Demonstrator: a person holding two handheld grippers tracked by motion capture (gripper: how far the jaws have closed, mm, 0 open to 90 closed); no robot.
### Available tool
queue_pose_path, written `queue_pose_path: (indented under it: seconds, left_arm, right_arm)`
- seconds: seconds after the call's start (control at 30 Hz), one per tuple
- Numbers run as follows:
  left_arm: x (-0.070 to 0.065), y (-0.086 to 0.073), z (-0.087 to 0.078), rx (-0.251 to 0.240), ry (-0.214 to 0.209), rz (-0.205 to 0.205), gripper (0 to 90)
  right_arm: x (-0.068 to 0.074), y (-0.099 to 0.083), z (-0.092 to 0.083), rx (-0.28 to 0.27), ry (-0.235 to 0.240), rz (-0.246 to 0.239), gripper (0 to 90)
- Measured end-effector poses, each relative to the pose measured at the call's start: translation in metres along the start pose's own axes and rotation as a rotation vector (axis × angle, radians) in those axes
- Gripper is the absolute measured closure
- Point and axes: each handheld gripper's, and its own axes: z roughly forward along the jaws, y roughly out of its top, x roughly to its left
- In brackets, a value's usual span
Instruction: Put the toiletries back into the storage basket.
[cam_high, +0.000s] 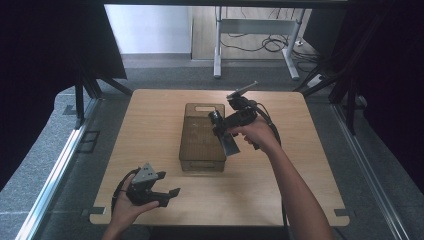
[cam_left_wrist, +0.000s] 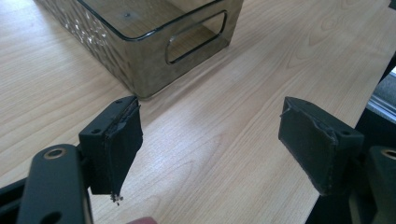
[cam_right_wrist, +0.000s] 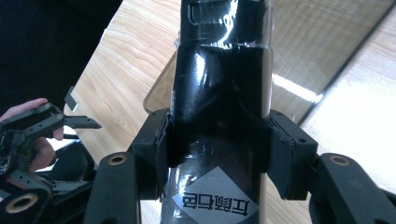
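Black glossy packet (cam_right_wrist: 219, 93) sits clamped in my right claw (cam_high: 226, 134) above the tinted bin (cam_high: 202, 137); next I lower it inside. Left claw (cam_high: 159, 192) rests apart, empty.

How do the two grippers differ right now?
The left gripper has its jaws spread wide with nothing between them, while the right gripper is clamped on a shiny black packet. The left gripper sits low near the table's front edge, short of the smoky plastic bin; the right gripper is raised beside the bin's far end. Both are black, hand-held and two-jawed.
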Motion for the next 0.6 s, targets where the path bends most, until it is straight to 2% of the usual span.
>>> queue_pose_path:
  seconds: [0.6]
  left_arm:
    - [0.002,-0.001,-0.002,-0.003,0.006,-0.003,21.8]
  right_arm:
    - [0.015,0.015,0.016,0.021,-0.003,0.0,46.4]
